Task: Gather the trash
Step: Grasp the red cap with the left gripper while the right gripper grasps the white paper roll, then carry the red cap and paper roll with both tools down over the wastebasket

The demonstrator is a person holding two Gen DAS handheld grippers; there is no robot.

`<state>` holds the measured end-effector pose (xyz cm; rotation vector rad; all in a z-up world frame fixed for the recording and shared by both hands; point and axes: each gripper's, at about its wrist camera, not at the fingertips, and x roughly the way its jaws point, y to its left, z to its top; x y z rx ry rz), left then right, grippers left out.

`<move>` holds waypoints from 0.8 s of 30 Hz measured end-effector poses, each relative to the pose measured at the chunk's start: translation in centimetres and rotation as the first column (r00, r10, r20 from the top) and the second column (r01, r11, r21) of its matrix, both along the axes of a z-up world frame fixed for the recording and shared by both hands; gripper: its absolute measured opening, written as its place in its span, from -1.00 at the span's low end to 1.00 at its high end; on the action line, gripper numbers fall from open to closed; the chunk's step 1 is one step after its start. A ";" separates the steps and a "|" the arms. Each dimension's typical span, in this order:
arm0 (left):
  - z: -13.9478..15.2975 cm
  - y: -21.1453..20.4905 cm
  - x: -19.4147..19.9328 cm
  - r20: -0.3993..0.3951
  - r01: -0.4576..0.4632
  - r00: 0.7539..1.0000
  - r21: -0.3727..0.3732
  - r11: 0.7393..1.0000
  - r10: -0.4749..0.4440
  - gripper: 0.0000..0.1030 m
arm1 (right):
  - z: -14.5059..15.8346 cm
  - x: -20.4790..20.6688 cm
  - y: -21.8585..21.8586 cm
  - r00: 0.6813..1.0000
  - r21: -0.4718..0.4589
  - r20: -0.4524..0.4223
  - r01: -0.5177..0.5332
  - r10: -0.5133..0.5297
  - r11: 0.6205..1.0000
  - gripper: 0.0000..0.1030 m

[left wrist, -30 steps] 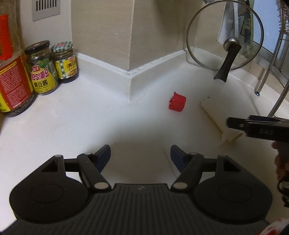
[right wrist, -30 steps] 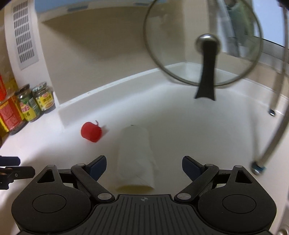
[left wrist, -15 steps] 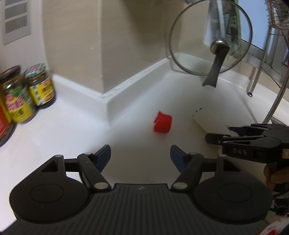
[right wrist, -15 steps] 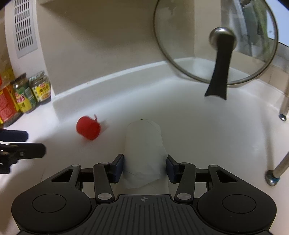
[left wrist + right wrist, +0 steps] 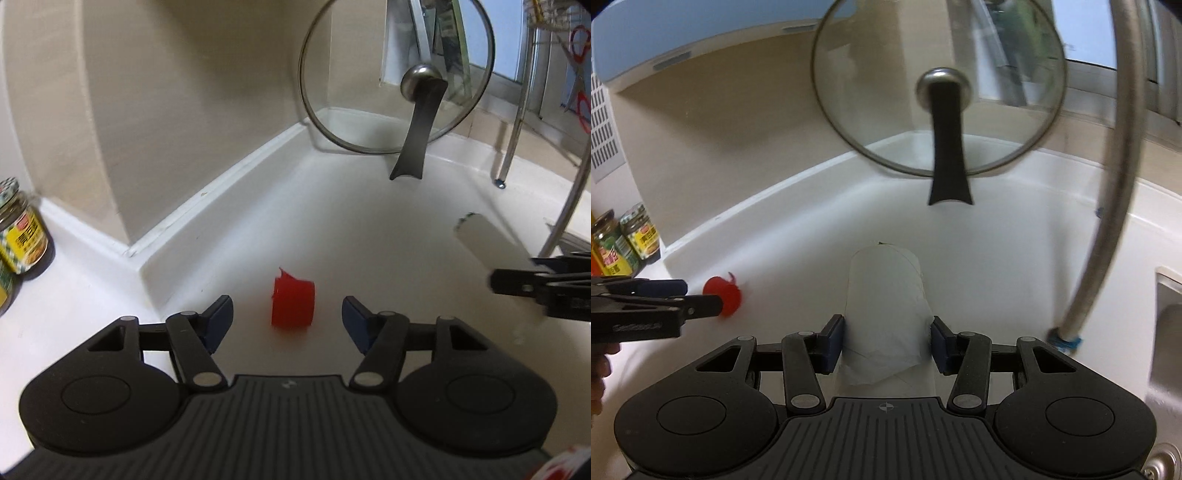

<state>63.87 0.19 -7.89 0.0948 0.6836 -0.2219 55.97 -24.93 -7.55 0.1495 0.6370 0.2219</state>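
Two trash items near the glass lid (image 5: 940,88) leaning on the back wall: white paper roll (image 5: 886,306) in front of the lid, red cap (image 5: 293,302) to the roll's left on the white counter (image 5: 369,236). Right gripper (image 5: 887,341) pads clamp the roll's near end, holding it. Left gripper (image 5: 287,317) jaws closing, cap between them, pads not touching it. Sauce jars (image 5: 628,240) far left of the lid.

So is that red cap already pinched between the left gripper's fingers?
No, the red cap lies on the counter between the closing left gripper fingers, with gaps on both sides.
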 end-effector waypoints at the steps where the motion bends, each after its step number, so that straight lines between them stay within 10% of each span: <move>1: -0.2 -0.2 0.3 -0.002 -0.001 1.000 0.006 1.000 0.001 0.14 | 0.1 -0.1 -0.3 1.000 0.002 0.001 0.006 -0.006 1.000 -0.06; 9: -1.0 -0.7 1.6 -0.026 -0.008 1.000 0.022 1.000 0.009 -0.52 | 0.6 -1.3 -2.1 1.000 0.022 0.000 0.027 -0.027 0.999 -0.06; 24: 3.2 0.2 -5.4 0.050 -0.049 0.997 -0.028 0.998 0.050 -0.54 | 2.8 -4.9 -2.3 0.997 0.078 0.052 -0.058 0.054 0.995 -0.06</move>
